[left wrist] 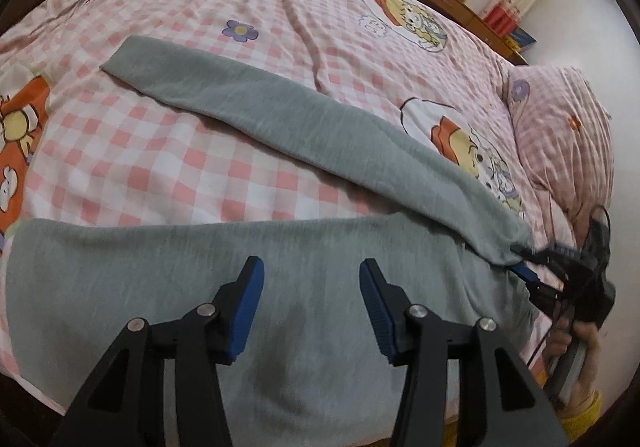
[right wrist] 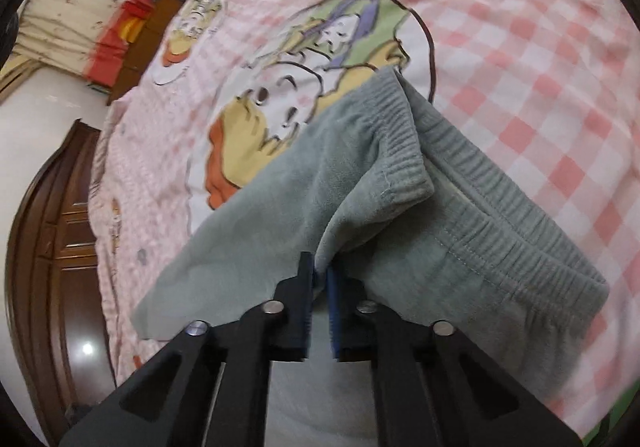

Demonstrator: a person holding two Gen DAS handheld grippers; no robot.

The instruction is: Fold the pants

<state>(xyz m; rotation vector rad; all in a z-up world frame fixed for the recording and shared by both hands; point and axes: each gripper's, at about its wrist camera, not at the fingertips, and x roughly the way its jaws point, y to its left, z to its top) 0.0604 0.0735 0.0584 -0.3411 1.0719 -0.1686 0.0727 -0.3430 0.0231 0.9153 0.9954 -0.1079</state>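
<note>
- Lying across the pink checked bedsheet (left wrist: 168,167), the grey pants (left wrist: 280,115) stretch one leg away to the upper left, the other across the near edge.
- Left gripper (left wrist: 311,307) hovers over the near leg, jaws apart, nothing between them.
- Right gripper (right wrist: 320,287), at the far right in the left view, is clamped on a fold of fabric beside the ribbed waistband (right wrist: 500,215).
- A pillow (left wrist: 560,135) sits right.

No words, numbers, labels or brand marks can be read in either view; the bedsheet (left wrist: 168,135) carries only cartoon pictures and flowers, no lettering.
</note>
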